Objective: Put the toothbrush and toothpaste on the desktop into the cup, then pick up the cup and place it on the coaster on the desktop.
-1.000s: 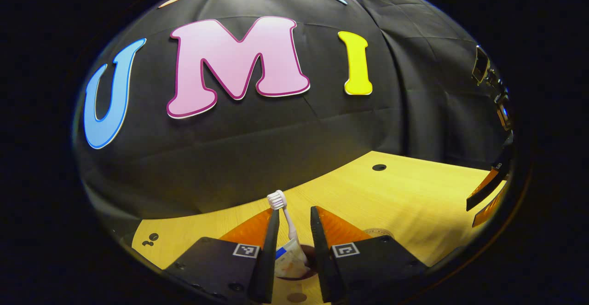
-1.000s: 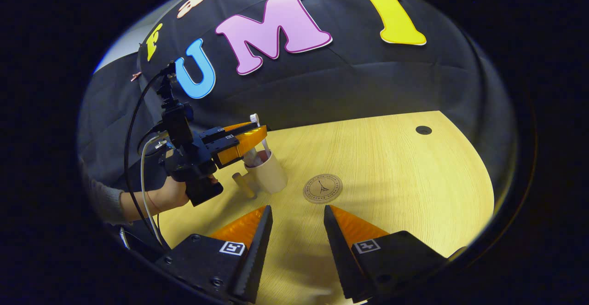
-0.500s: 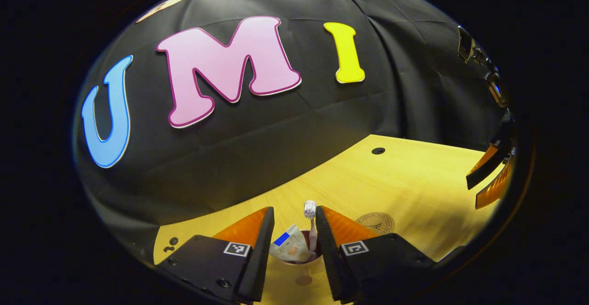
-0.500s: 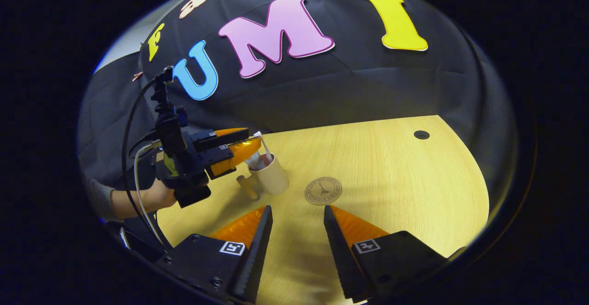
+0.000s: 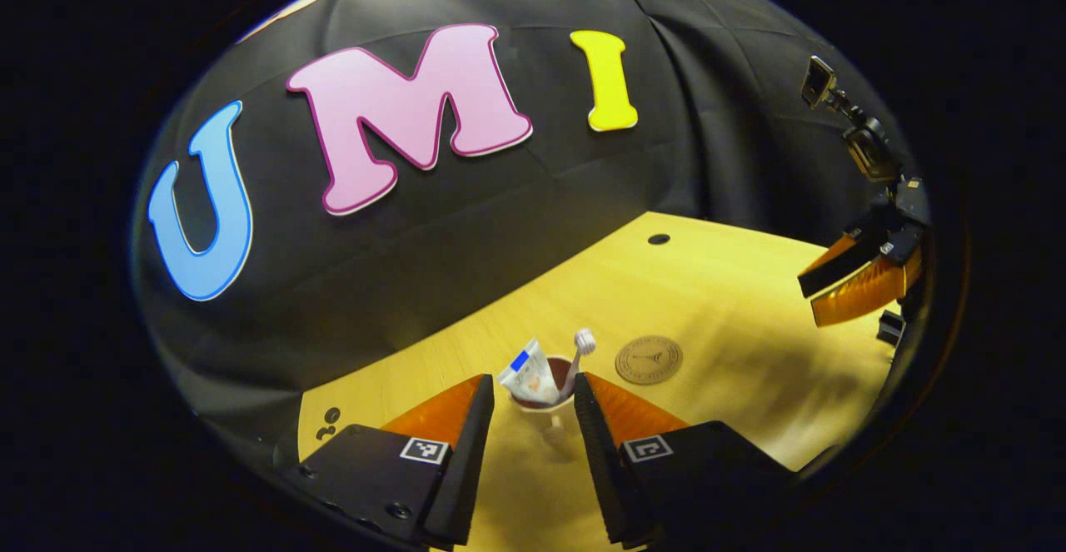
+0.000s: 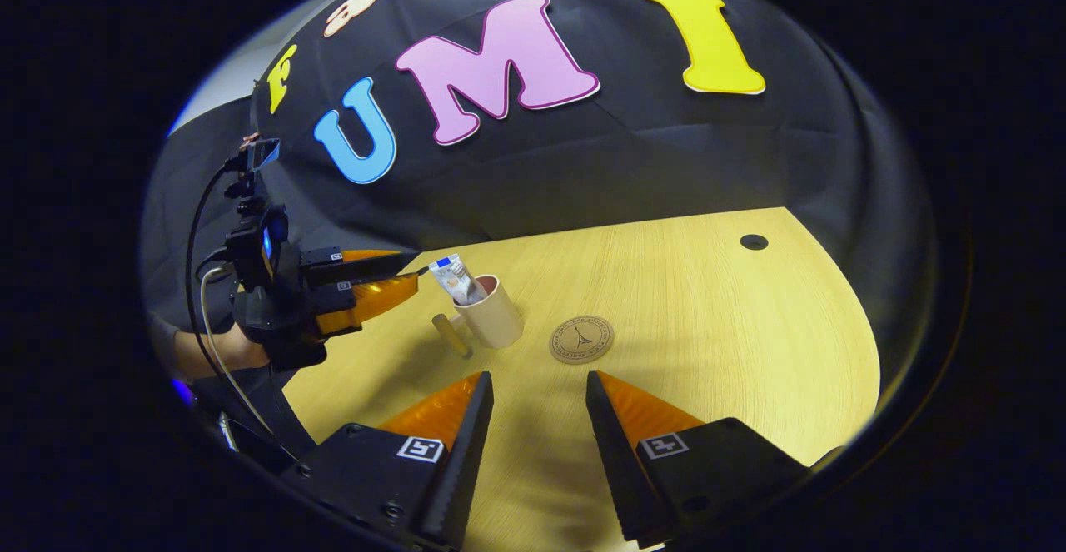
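A cream cup [image 5: 543,406] with a dark inside stands on the wooden desktop [image 5: 733,302]. In it lean a white toothpaste tube [image 5: 526,371] and a toothbrush [image 5: 583,344], bristles up. My left gripper [image 5: 531,452] is open, drawn back just short of the cup, with nothing between its fingers. The round brown coaster [image 5: 649,359] lies bare to the right of the cup. In the right gripper view the cup [image 6: 493,319] with its side handle sits left of the coaster [image 6: 581,340], the left gripper [image 6: 414,271] hovers to its left, and my right gripper [image 6: 533,444] is open above the desktop.
A hand [image 6: 204,354] holds the left gripper, with cables trailing behind it. The right gripper [image 5: 808,300] shows at the far right in the left gripper view. A small dark hole [image 6: 754,241] sits near the desk's far edge. The black cloth wall backs the desk.
The left gripper let the toothbrush drop into the cup and drew back and away from it. The right gripper has stayed put.
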Tool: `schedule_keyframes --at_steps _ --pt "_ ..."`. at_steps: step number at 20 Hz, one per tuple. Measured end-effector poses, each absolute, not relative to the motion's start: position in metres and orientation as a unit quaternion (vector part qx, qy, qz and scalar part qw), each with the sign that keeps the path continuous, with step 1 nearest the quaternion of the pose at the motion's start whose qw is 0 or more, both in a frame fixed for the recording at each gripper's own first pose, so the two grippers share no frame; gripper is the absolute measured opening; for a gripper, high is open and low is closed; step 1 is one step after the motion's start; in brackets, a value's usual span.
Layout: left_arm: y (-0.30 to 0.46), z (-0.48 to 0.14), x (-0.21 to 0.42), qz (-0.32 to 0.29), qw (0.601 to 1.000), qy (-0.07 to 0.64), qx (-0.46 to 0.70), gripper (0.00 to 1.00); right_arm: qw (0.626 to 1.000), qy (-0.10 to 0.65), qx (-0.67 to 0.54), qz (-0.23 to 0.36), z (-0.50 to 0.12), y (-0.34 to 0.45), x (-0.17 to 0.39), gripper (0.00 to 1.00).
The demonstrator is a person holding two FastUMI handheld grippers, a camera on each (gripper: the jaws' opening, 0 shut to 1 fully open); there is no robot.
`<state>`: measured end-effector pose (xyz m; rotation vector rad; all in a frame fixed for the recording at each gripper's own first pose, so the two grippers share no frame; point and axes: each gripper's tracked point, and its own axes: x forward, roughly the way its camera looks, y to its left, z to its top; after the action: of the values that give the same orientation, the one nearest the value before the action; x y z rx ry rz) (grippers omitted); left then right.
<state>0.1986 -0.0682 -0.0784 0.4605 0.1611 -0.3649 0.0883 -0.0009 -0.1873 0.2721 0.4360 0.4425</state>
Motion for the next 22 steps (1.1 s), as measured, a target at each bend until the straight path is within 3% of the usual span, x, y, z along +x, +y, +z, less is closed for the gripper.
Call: schedule_keyframes --at_steps 6,11,22 --pt "-0.069 -0.135 0.197 -0.213 0.94 0.187 0.192 0.63 0.942 0.224 0.136 0.21 -0.195 -0.012 0.083 0.7" --pt "-0.065 -0.172 0.212 -0.186 0.936 0.253 0.156 0.63 0.942 0.228 0.138 0.203 -0.201 -0.021 0.076 0.7" --pt "-0.068 -0.207 0.257 -0.153 0.925 0.324 0.125 0.64 0.939 0.247 0.15 0.187 -0.214 -0.035 0.066 0.7"
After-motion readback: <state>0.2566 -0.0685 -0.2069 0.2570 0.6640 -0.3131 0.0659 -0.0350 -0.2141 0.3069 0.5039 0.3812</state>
